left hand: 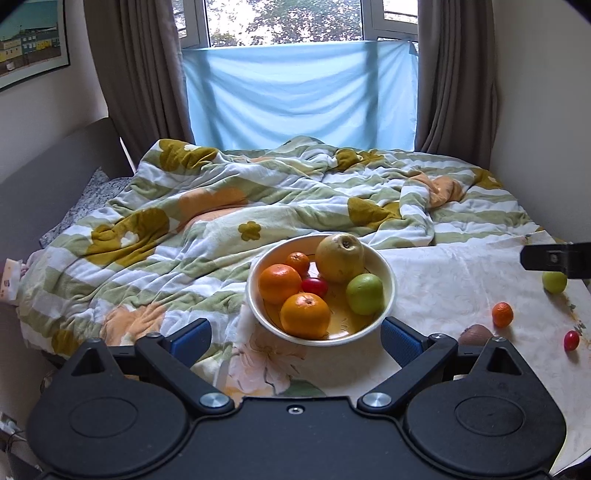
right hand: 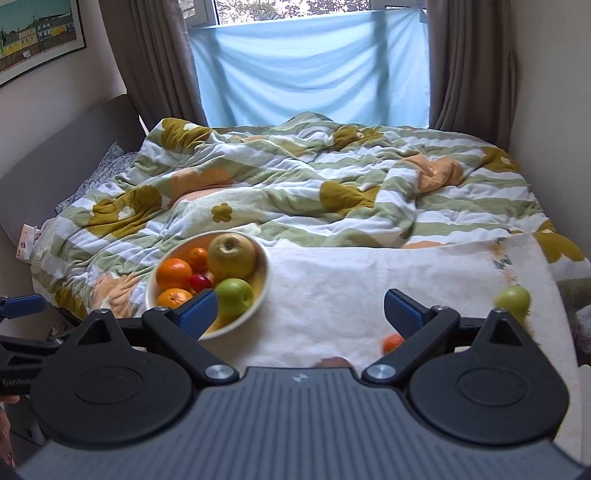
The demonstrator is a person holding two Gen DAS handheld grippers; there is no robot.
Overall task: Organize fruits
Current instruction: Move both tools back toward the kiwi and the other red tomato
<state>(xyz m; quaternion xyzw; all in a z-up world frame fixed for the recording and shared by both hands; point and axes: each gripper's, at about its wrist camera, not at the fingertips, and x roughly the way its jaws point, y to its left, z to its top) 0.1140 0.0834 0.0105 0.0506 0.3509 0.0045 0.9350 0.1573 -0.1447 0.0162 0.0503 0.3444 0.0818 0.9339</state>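
Note:
A cream bowl [left hand: 388,288] on the table holds a pear [left hand: 340,258], a green apple [left hand: 365,294], oranges [left hand: 305,314], a small tangerine [left hand: 297,263] and a red tomato [left hand: 314,287]. My left gripper [left hand: 295,338] is open and empty, just in front of the bowl. Loose on the cloth to the right lie a green fruit [left hand: 554,282], a tangerine [left hand: 502,314], a kiwi [left hand: 476,334] and a red tomato [left hand: 571,340]. My right gripper [right hand: 301,314] is open and empty, over the cloth right of the bowl [right hand: 264,280]. The green fruit [right hand: 512,300] and tangerine [right hand: 392,342] show beside it.
The table carries a white flowered cloth [left hand: 443,280] and stands against a bed with a rumpled striped quilt [left hand: 221,206]. A wall [left hand: 543,110] runs along the right. Curtains and a window [left hand: 295,22] are behind the bed.

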